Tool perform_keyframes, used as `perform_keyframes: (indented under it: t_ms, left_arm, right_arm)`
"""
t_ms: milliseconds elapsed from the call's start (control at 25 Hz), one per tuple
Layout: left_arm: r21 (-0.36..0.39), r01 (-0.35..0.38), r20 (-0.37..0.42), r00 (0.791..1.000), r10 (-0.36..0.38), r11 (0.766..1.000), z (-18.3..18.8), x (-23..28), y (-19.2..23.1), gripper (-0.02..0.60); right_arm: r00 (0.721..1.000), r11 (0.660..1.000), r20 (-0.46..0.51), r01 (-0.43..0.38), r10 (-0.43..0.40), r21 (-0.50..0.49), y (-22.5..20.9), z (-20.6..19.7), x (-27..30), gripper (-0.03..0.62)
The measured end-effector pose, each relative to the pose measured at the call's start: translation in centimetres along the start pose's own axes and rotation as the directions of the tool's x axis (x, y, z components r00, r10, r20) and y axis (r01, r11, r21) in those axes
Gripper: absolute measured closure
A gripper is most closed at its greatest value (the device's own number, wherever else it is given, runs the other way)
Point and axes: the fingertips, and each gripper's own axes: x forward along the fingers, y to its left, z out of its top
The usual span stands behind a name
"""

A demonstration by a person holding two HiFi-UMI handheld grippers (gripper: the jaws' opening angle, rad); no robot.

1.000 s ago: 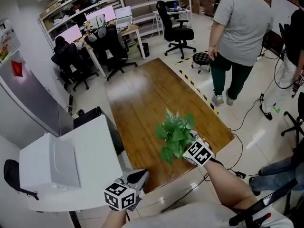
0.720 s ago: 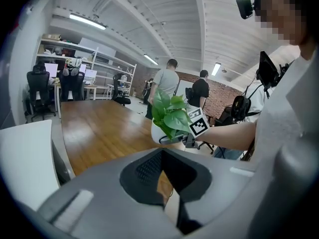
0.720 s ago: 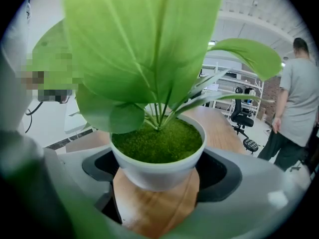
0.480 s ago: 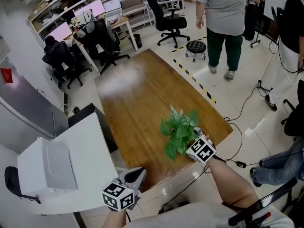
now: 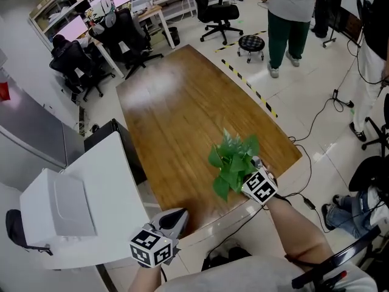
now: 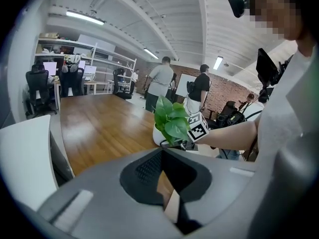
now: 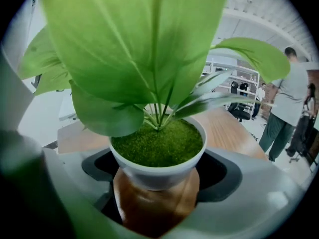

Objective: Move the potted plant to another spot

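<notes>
The potted plant [image 5: 233, 157], green leaves in a small white pot [image 7: 157, 173], is above the front right part of the long wooden table [image 5: 182, 108]. My right gripper [image 5: 246, 175] is shut on the pot, with a jaw on either side of its wall. Whether the pot touches the table I cannot tell. From the left gripper view, the plant [image 6: 169, 119] and the right gripper [image 6: 188, 143] are straight ahead. My left gripper [image 5: 176, 219] hangs at the table's front edge, shut and holding nothing.
A white cabinet [image 5: 115, 187] with a boxy white machine [image 5: 58, 208] flanks the table's left side. Office chairs [image 5: 130, 38] and desks stand at the far end, with a stool [image 5: 251, 42] and standing people [image 5: 292, 5] beyond the right edge. Cables [image 5: 316, 132] lie on the floor.
The head view has shifted, so the table sits higher in the picture. The plant stays in my right gripper at about the same place. The person in grey has walked further away.
</notes>
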Motion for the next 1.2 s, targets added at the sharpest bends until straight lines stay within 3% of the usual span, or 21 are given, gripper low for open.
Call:
perform_keyframes:
  t_ms: [520,600,720,1000,1120,1200]
  left_arm:
    - [0.03,0.017,-0.02,1.0,-0.016,0.999,-0.3,1.3,-0.5,0.586]
    - [0.03,0.02,-0.022,1.0,-0.019,0.999,-0.3,1.2,-0.7,0.586]
    - [0.031,0.02,-0.022,1.0,-0.02,0.999,-0.3,1.3,-0.8,0.586]
    - [0.03,0.005,0.0,1.0,-0.005,1.0,0.1,0.9,-1.2,0.586]
    - [0.034,-0.007,0.029,1.0,0.006,0.999,1.1,0.0,-1.7,0.586]
    - [0.036,-0.014,0.05,0.999,0.012,0.999,1.6,-0.8,-2.2,0.586]
  right_arm:
    - [0.999,0.999,0.043,-0.02,0.018,0.035,-0.7,-0.4,0.8,0.122]
    - [0.999,0.998,0.044,-0.027,0.025,0.057,-0.6,-0.5,0.7,0.08]
    - [0.998,0.996,0.05,-0.037,0.033,0.076,-0.4,-0.7,0.4,0.069]
    - [0.997,0.991,0.021,-0.08,0.078,0.111,0.9,-1.7,-3.7,0.068]
    - [0.995,0.991,0.008,-0.097,0.096,0.098,1.7,-0.8,-7.5,0.094]
    - [0.995,0.992,0.033,-0.098,0.095,0.083,2.4,0.7,-10.6,0.154]
